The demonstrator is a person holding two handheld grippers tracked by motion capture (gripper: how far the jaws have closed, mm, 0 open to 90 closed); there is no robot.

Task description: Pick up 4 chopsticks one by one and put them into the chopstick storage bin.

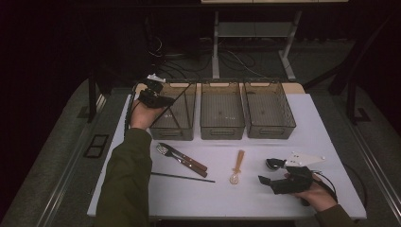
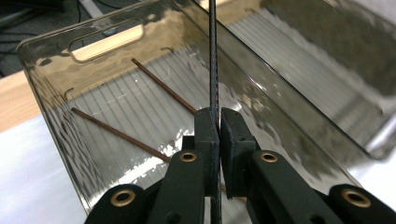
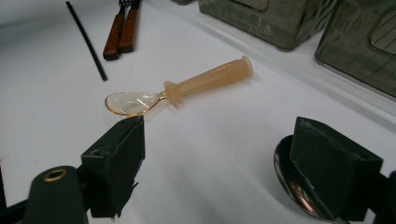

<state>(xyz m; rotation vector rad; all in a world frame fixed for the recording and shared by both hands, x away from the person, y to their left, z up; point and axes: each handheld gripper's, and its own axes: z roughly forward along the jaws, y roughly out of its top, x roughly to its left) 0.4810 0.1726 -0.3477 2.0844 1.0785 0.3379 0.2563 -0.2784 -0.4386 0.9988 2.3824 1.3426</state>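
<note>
A: Item in hand?
B: Black chopstick [image 2: 214, 56], pinched in the shut left gripper [image 2: 219, 122] over the left bin [image 1: 163, 131]. Lower it flat, lengthwise, before letting go.
A: Left bin holds?
B: Two brown sticks [image 2: 119, 134]. The two bins right of it look empty.
A: Right gripper [image 3: 217, 163]?
B: Jaws wide open, holding nothing, on the tabletop [image 1: 222, 198] near that bin's front, by a metal spoon [image 3: 292, 179].

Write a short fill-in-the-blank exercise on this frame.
1. The left tool is shut on a black ____.
2. Its tip hangs over the ____ bin of three.
3. The right tool has its jaws ____.
4. Near it lies a clear orange ____.

Missing words: chopstick; left; open; spoon
</note>
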